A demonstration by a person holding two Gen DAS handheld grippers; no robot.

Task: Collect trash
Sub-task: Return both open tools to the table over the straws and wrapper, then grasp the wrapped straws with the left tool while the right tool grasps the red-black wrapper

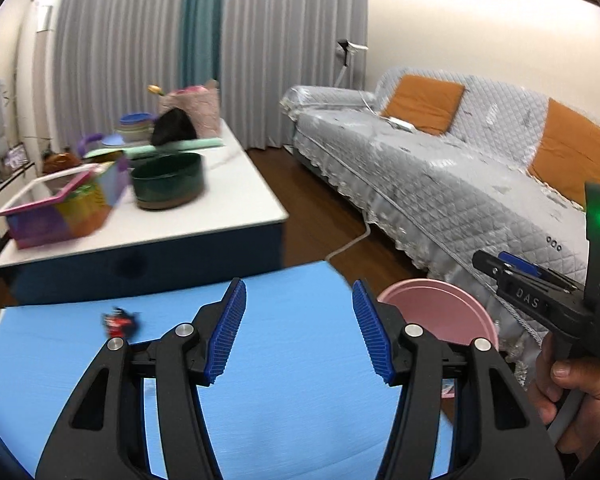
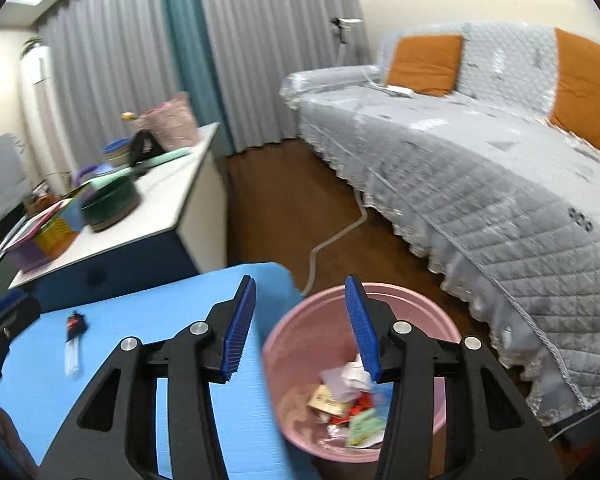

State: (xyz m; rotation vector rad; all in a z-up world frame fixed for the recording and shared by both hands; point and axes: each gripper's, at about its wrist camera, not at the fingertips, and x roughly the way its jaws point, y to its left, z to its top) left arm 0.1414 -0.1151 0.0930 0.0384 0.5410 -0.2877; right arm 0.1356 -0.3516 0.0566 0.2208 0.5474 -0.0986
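Note:
A blue table (image 1: 292, 360) lies below both grippers. A small red and black wrapper (image 1: 120, 323) lies on its left part; it also shows in the right wrist view (image 2: 75, 326), with a pale strip below it. A pink bin (image 2: 324, 344) stands on the floor right of the blue table and holds several pieces of trash (image 2: 348, 400); its rim shows in the left wrist view (image 1: 440, 312). My left gripper (image 1: 299, 292) is open and empty above the blue table. My right gripper (image 2: 300, 290) is open and empty, over the bin's left rim. The right gripper shows in the left wrist view (image 1: 500, 270).
A white coffee table (image 1: 204, 216) behind holds a dark green pot (image 1: 168, 184), a colourful basket (image 1: 64, 208), stacked bowls and a pink bag. A grey covered sofa (image 1: 440, 184) with orange cushions runs along the right. A cable (image 2: 332, 236) lies on the wood floor.

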